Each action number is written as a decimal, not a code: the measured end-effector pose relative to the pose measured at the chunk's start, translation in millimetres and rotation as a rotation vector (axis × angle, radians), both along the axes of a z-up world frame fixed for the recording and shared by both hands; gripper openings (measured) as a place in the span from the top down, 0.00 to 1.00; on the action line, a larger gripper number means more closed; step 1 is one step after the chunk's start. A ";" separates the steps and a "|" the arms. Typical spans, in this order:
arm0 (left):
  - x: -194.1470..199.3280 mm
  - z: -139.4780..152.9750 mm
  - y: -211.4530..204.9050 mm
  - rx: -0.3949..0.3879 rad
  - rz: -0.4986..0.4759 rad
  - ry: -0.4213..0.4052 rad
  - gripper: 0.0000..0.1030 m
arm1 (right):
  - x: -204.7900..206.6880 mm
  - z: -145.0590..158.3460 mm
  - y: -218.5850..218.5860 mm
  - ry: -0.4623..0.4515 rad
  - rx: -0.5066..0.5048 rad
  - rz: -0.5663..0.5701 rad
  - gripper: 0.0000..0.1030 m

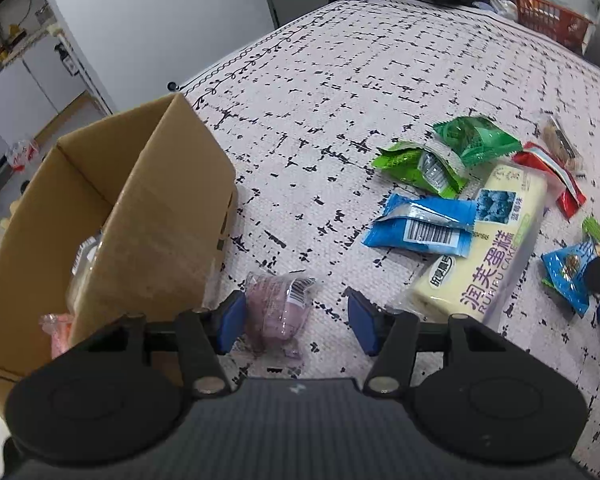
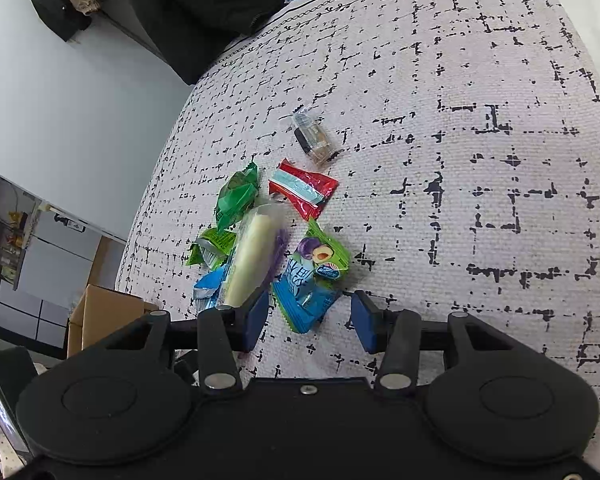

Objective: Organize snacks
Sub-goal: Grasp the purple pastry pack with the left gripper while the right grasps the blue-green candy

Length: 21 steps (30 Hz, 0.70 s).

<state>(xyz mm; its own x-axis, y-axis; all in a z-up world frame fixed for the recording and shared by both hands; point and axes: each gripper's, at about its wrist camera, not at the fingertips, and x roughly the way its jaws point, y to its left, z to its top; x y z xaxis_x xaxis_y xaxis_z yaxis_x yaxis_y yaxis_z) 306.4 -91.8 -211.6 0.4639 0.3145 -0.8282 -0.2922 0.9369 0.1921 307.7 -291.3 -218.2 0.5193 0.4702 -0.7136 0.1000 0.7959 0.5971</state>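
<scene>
My left gripper (image 1: 296,322) is open above the patterned table; a purple snack in clear wrap (image 1: 278,312) lies between its blue pads, nearer the left pad. A cardboard box (image 1: 112,216) stands to its left with wrapped snacks inside. A pile of snacks lies to the right: a long cream cake pack (image 1: 488,248), a blue pack (image 1: 424,224), green packs (image 1: 420,166). My right gripper (image 2: 310,322) is open over a blue-green plum pack (image 2: 314,280), beside the cake pack (image 2: 254,260), a red pack (image 2: 304,190) and a clear-wrapped snack (image 2: 314,136).
A red basket (image 1: 552,20) sits at the table's far corner. Dark clothing (image 2: 204,8) hangs past the far edge. The table edge runs close to the box; the floor and white cabinets lie beyond. The box also shows in the right wrist view (image 2: 104,320).
</scene>
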 end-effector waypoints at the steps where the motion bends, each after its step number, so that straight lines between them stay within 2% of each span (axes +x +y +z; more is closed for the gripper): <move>1: -0.6 0.1 2.5 -0.007 0.010 -0.004 0.53 | 0.0 0.1 -0.2 0.000 -0.001 0.000 0.55; 2: -1.4 0.1 5.9 -0.005 0.029 -0.004 0.65 | -0.3 0.3 0.0 0.000 -0.003 0.000 0.55; 3: -2.7 0.7 10.1 -0.010 0.047 -0.008 0.70 | -0.3 0.4 0.2 -0.001 -0.004 0.000 0.55; 5: -5.4 4.1 17.4 -0.046 0.059 -0.027 0.72 | -0.5 0.5 0.6 -0.002 -0.009 0.001 0.55; 9: -9.9 10.9 21.7 -0.136 0.065 -0.050 0.73 | 0.6 1.1 2.4 -0.009 -0.022 0.006 0.55; 12: -12.8 15.7 19.7 -0.243 0.051 -0.066 0.74 | 0.7 1.1 2.6 -0.009 -0.027 0.004 0.56; 14: -12.9 17.1 14.2 -0.272 0.026 -0.066 0.74 | 0.8 0.9 2.3 -0.009 -0.030 0.003 0.56; 18: -11.1 14.7 3.2 -0.240 -0.020 -0.048 0.72 | 1.2 1.2 2.7 -0.009 -0.039 0.004 0.56; 21: -9.2 13.0 3.1 -0.224 -0.027 -0.036 0.67 | 1.8 1.4 3.7 -0.012 -0.048 0.006 0.56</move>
